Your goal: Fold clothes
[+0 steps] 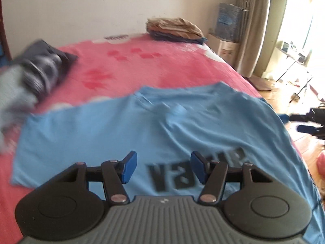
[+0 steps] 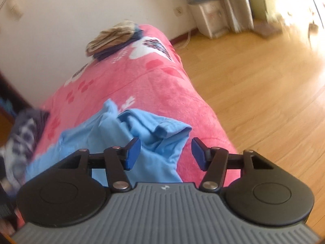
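Pink bed (image 1: 182,69) bears blue shirt (image 1: 121,126); both claws gape wide, empty.

Bright daylight from right, window (image 1: 300,20) glare (blown out), motion blur, fisheye edges.

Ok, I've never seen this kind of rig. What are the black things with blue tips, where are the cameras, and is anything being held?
Each picture comes from a camera mounted on a hand-held gripper that a person carries. The left hand-held gripper hangs open over a light blue T-shirt spread on a pink blanket. The right hand-held gripper is open too, by the shirt's bunched sleeve at the bed's edge. Neither holds anything. Folded clothes are stacked in the far corner.
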Action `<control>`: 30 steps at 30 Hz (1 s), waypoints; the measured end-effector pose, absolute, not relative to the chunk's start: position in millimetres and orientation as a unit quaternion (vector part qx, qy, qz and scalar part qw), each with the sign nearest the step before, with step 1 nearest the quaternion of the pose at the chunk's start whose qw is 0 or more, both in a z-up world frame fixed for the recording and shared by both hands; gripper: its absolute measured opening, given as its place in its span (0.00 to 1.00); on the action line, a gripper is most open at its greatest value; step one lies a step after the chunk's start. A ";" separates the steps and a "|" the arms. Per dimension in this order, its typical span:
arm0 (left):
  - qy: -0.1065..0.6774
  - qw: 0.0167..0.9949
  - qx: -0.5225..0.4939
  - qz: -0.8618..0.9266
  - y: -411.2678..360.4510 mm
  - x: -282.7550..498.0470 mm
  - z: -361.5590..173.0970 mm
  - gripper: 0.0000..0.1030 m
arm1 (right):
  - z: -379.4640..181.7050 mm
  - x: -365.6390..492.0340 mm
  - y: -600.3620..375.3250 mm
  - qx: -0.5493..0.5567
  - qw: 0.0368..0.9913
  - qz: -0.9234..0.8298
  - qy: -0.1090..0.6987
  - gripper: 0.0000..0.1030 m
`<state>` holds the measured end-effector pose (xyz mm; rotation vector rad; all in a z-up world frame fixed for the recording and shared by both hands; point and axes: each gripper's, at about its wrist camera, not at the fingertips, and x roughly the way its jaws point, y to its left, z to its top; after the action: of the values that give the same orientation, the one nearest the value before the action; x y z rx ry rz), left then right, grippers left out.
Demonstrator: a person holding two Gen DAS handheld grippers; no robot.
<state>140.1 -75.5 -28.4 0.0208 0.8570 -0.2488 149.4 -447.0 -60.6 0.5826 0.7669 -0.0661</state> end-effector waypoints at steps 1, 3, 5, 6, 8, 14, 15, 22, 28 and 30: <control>0.419 0.900 0.006 -0.124 -79.0 139.3 -36.7 0.58 | -66.4 152.9 -451.4 0.306 0.877 -0.033 0.370 0.53; 0.423 0.897 0.016 -0.131 -87.7 136.9 -52.1 0.58 | -77.9 159.7 -460.1 0.356 0.857 -0.037 0.372 0.53; 0.422 0.896 0.035 -0.132 -94.2 135.2 -62.4 0.58 | -79.9 165.2 -459.9 0.345 0.860 -0.044 0.373 0.53; 0.421 0.896 0.044 -0.134 -96.6 135.0 -66.6 0.58 | -78.0 166.0 -457.4 0.321 0.871 -0.040 0.369 0.53; 0.417 0.897 0.055 -0.134 -98.8 135.8 -71.9 0.58 | -74.0 167.5 -452.1 0.272 0.892 -0.032 0.360 0.53; 0.405 0.900 0.080 -0.138 -107.5 141.7 -78.2 0.58 | -73.3 166.3 -418.9 0.078 0.935 0.015 0.345 0.54; 0.404 0.900 0.084 -0.139 -109.2 142.2 -78.5 0.58 | -74.2 165.7 -411.8 0.041 0.938 0.025 0.343 0.54; 0.404 0.901 0.082 -0.136 -112.0 145.7 -81.6 0.58 | -76.2 184.3 -406.9 -0.029 0.943 0.023 0.332 0.15; 0.403 0.902 0.074 -0.133 -111.4 146.3 -82.5 0.58 | -56.0 171.8 -447.7 0.105 0.953 -0.010 0.286 0.01; 0.404 0.903 0.071 -0.132 -110.5 146.8 -82.8 0.58 | -53.5 162.2 -475.7 0.191 0.944 -0.045 0.265 0.00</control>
<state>146.8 -110.5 -82.8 0.1474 0.8344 -0.2737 162.2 -475.7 -53.5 0.3889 0.5399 -0.0909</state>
